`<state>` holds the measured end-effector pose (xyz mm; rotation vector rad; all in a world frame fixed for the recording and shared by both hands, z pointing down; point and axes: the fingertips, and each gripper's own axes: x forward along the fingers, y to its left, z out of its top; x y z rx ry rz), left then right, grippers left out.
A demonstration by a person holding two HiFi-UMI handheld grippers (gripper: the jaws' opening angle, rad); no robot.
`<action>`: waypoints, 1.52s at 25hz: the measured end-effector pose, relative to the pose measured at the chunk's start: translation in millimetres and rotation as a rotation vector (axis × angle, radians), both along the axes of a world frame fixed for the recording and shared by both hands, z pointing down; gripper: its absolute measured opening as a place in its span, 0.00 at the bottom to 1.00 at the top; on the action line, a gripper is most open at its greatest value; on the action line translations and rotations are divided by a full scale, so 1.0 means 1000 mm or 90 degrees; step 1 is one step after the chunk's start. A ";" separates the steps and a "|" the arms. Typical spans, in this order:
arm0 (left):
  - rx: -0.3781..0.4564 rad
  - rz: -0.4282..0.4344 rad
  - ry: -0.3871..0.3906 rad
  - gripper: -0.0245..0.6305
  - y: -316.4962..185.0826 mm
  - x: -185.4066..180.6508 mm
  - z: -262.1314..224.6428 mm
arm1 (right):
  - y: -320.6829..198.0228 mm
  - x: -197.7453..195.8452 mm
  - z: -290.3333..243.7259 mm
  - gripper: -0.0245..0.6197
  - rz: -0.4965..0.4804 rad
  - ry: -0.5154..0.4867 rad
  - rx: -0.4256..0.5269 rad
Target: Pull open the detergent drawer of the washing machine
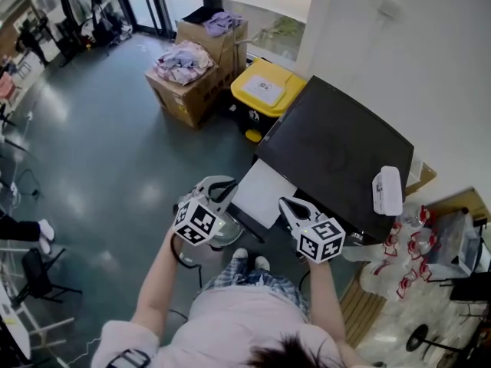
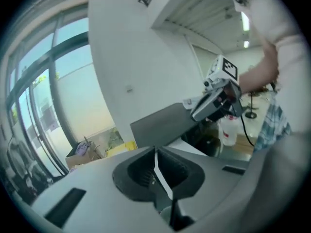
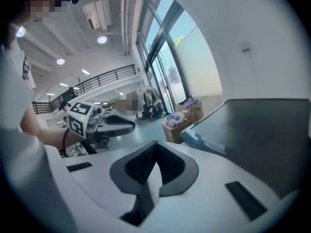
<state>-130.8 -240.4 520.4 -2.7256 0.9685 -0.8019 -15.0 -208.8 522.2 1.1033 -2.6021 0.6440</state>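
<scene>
The washing machine (image 1: 337,156) stands in front of me with a dark flat top and a white front panel (image 1: 263,194). I cannot make out its detergent drawer in any view. My left gripper (image 1: 222,187) is held up in the air, left of the machine's front, with its jaws shut and nothing between them (image 2: 156,153). My right gripper (image 1: 287,205) hovers near the machine's front edge, also shut and empty (image 3: 155,145). Each gripper view shows the other gripper: the right one (image 2: 216,101) and the left one (image 3: 104,123), both clear of the machine.
A white oblong object (image 1: 387,190) lies on the machine's top at the right. Cardboard boxes of clothes (image 1: 188,83) and a yellow-lidded bin (image 1: 265,90) stand beyond the machine. Bottles and plastic bags (image 1: 406,259) crowd the floor at the right.
</scene>
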 end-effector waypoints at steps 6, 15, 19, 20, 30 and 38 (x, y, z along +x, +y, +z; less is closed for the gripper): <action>0.047 -0.135 0.181 0.08 -0.026 -0.010 -0.057 | -0.023 0.063 -0.057 0.06 0.155 -0.038 0.148; 0.066 -0.222 0.329 0.08 -0.037 -0.018 -0.093 | -0.021 0.130 -0.097 0.06 0.301 -0.034 0.276; 0.062 -0.243 0.343 0.08 -0.038 -0.018 -0.093 | -0.020 0.145 -0.096 0.06 0.328 -0.030 0.281; 0.061 -0.248 0.344 0.08 -0.038 -0.018 -0.093 | -0.019 0.148 -0.095 0.06 0.333 -0.028 0.282; 0.058 -0.259 0.337 0.08 -0.038 -0.014 -0.087 | -0.023 0.154 -0.090 0.06 0.328 0.001 0.280; 0.058 -0.258 0.339 0.08 -0.044 -0.009 -0.089 | -0.028 0.159 -0.087 0.06 0.328 0.006 0.275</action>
